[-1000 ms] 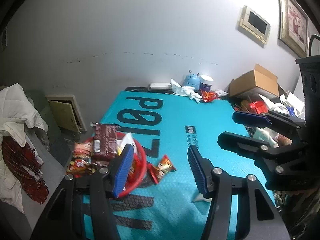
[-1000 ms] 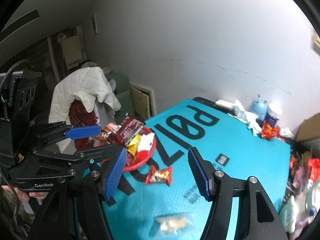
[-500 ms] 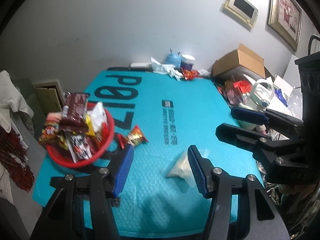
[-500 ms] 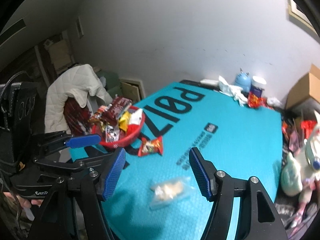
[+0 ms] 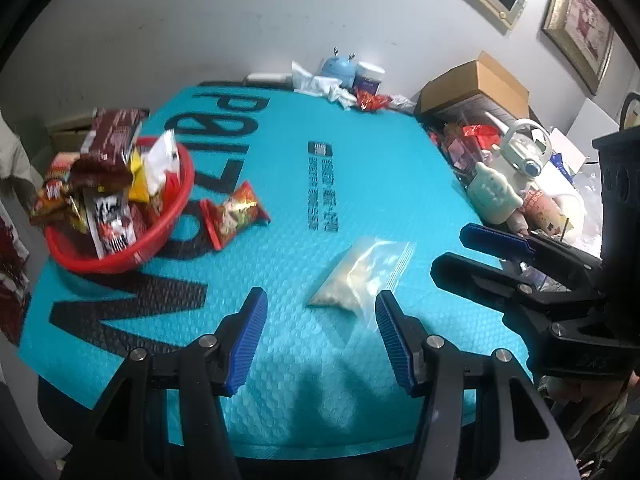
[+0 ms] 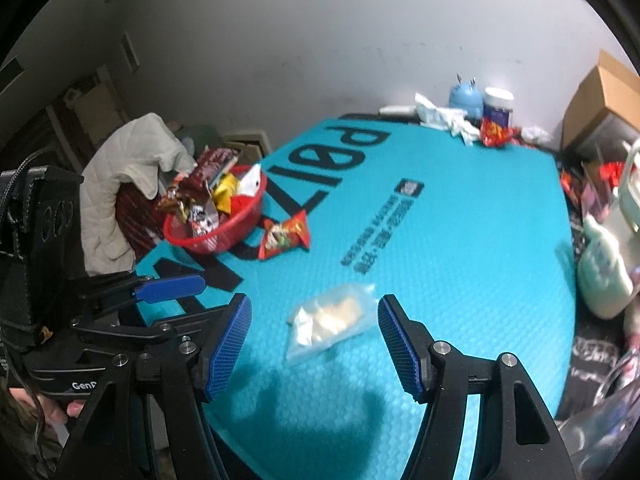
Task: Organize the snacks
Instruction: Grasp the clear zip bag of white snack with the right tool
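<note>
While both tongs (image 5: 320, 320) (image 6: 314, 328) gape empty | clear bag (image 5: 362, 276) near mat (image 5: 400, 160) edge | bare mat beyond

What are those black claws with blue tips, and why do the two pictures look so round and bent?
No robot here: a person holds a two-finger gripper in each hand, with a wide-angle camera on each looking along its fingers. One picture is from the left gripper, the other from the right gripper; each also catches the other at its edge. Both are open and hold nothing. On the teal mat lie a clear bag, a red packet and a red basket piled with snacks.
</note>
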